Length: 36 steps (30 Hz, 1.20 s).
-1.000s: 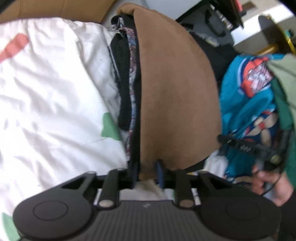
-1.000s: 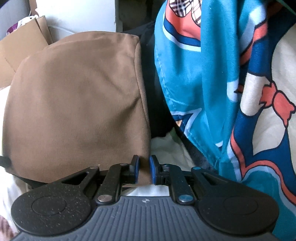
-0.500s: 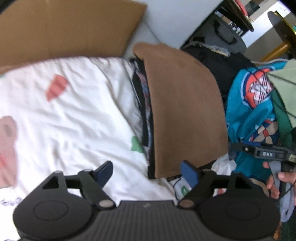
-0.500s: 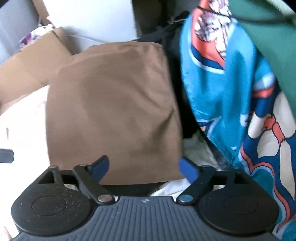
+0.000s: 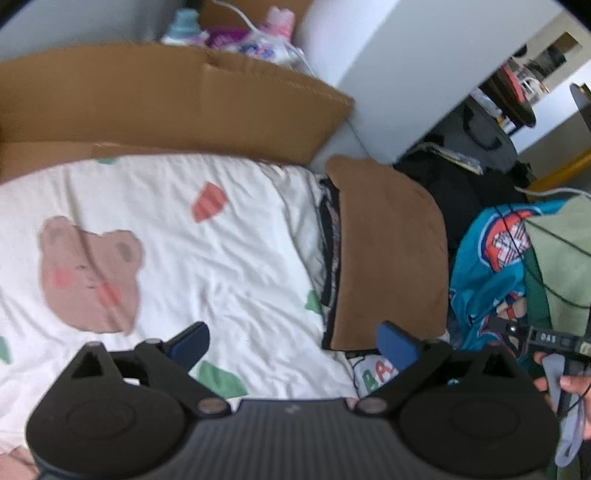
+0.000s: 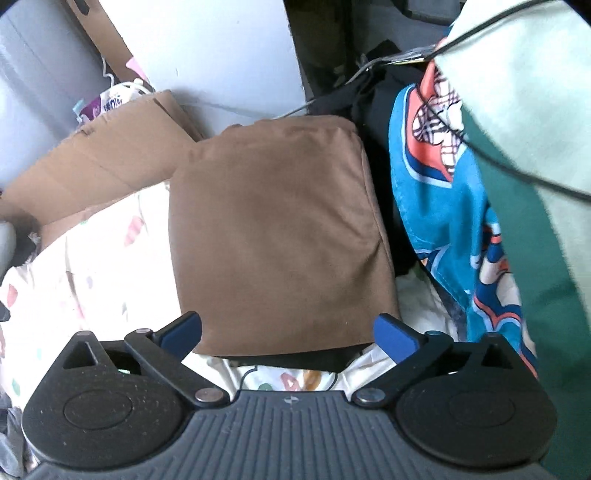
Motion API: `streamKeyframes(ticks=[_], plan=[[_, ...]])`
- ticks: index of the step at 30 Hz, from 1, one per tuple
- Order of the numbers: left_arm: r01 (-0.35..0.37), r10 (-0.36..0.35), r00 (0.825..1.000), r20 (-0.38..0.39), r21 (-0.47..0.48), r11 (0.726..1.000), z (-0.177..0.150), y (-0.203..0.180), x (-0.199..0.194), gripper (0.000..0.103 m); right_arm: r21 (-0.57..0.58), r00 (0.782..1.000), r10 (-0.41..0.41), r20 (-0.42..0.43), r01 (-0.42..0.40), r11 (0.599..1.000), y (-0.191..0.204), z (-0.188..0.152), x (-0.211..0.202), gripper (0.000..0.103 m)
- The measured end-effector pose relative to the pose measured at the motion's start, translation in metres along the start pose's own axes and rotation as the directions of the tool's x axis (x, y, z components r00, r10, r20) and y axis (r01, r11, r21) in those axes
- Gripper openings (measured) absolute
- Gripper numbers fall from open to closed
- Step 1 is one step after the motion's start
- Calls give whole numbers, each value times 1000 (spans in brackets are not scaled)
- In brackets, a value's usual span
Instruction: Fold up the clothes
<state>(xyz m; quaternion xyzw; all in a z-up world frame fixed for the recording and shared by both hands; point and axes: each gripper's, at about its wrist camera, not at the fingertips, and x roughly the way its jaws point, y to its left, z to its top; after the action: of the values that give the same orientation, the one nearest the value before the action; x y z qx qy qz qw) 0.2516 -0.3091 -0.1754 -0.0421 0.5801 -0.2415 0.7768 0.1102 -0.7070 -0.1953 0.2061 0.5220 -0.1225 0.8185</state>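
A folded brown garment (image 5: 388, 254) (image 6: 277, 232) lies on top of a stack of folded dark clothes (image 5: 330, 258) at the right side of a white printed bedsheet (image 5: 207, 258) (image 6: 103, 266). My left gripper (image 5: 293, 341) hangs well above the sheet, left of the stack; its jaws are still opening and hold nothing. My right gripper (image 6: 288, 332) hovers above the near edge of the brown garment, jaws opening wide, pads clear of the cloth. A heap of unfolded clothes, teal patterned (image 5: 491, 266) (image 6: 443, 206) and green (image 6: 524, 184), lies to the right.
Flattened cardboard (image 5: 166, 107) (image 6: 99, 162) stands along the far side of the bed against a grey wall. Bottles and packets (image 5: 236, 33) sit behind it. A dark bag (image 5: 454, 184) lies beyond the stack. A hand (image 5: 569, 387) holding the other gripper shows at the right edge.
Both grippers let go of the brown garment's near edge, opened wide and rose away from it. The garment now lies flat on the stack, seen smaller and farther off.
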Motion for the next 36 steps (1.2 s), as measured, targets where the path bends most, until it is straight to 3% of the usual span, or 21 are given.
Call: streamKeyframes(ticks=[13, 19, 28, 36], plan=[[-141, 141, 990, 8, -32, 990, 12, -3, -119, 103, 5, 998, 61, -17, -61, 998, 32, 15, -74, 103], [-195, 197, 980, 8, -102, 976, 16, 16, -185, 103, -49, 996, 84, -18, -85, 995, 67, 27, -113, 102], [-260, 270, 962, 42, -169, 951, -15, 49, -278, 103, -194, 991, 110, -72, -122, 973, 128, 34, -170, 103], [-318, 343, 938, 55, -261, 911, -51, 75, -344, 103, -280, 980, 155, -129, -186, 942, 182, 37, -211, 102]])
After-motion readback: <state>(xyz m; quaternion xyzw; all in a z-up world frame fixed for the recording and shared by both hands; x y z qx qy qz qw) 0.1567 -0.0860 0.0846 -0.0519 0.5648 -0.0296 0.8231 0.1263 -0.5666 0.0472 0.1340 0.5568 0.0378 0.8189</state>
